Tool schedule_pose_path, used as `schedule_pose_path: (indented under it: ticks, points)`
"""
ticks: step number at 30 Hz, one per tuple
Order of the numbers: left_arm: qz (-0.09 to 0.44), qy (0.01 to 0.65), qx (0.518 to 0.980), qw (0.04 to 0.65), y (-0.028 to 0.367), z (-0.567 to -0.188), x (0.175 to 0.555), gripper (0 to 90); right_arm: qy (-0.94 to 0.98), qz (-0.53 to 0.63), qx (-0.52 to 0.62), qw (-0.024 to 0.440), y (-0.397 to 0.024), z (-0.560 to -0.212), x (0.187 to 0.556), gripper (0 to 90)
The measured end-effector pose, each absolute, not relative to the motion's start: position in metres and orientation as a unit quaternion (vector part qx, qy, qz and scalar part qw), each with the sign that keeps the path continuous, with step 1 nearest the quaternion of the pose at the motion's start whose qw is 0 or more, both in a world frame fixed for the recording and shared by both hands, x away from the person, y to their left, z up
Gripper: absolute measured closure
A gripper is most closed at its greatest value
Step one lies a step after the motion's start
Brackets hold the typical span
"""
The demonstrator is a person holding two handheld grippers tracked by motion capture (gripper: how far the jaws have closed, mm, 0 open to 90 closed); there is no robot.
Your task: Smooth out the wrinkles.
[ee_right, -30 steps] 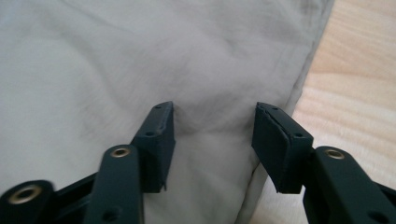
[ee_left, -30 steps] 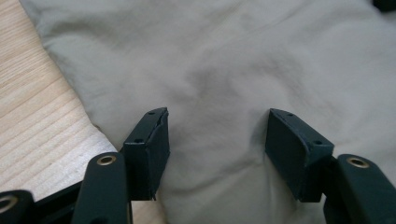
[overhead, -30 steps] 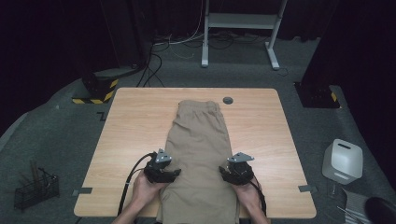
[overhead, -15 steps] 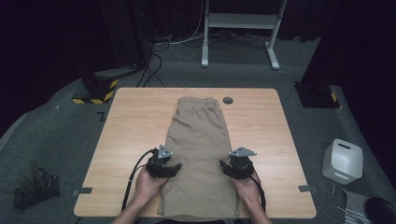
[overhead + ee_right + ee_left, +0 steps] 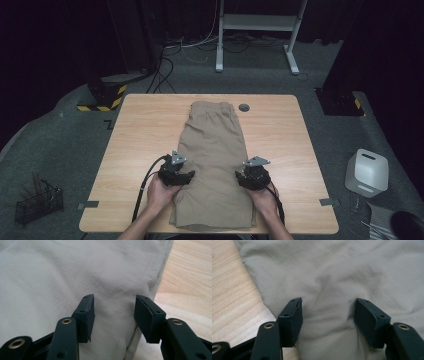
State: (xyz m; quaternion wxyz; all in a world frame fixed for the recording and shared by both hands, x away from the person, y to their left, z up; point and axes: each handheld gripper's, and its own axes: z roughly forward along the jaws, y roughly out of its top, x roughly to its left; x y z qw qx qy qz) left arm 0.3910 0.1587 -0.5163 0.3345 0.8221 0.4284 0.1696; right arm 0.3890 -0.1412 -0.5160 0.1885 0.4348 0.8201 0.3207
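The khaki shorts [image 5: 215, 165] are lying flat along the middle of the wooden table [image 5: 135, 145], waistband at the far end and leg hems at the near edge.

The left gripper [image 5: 176, 176] is sitting at the left edge of the shorts, near the lower half. In the left gripper view its jaws are standing spread well apart over the cloth [image 5: 337, 285], with a soft ridge of fabric rising between the pads [image 5: 295, 320]. The pads are resting against the cloth but are not pressing it together; nothing is being pinched.

The right gripper [image 5: 254, 176] is sitting at the right edge of the shorts, level with the left one. In the right gripper view its jaws have just been closing slightly, yet they are standing apart, straddling the seamed side edge of the shorts [image 5: 75, 277]. Fabric is lying between the pads [image 5: 87, 317]; bare table [image 5: 192, 277] is showing beside the outer one. No grip is being made.
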Motion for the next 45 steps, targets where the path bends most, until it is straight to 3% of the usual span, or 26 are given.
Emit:
schedule_pose_path:
  ticks: [22,25,31,45]
  points:
    - [0.165,0.454,0.813,0.326,0.158,-0.514,0.433,38.5,0.810,0.316,0.456,0.190,-0.138,-0.516,0.435,48.9]
    - [0.166,0.460,0.807,0.332,0.163,-0.504,0.429,38.0,0.803,0.314,0.472,0.185,-0.141,-0.513,0.434,44.4]
    - [0.159,0.471,0.794,0.350,0.182,-0.488,0.417,37.1,0.781,0.334,0.496,0.180,-0.161,-0.508,0.420,43.7]
    - [0.120,0.503,0.789,0.331,0.187,-0.511,0.423,31.0,0.783,0.323,0.502,0.176,-0.155,-0.514,0.419,42.4]
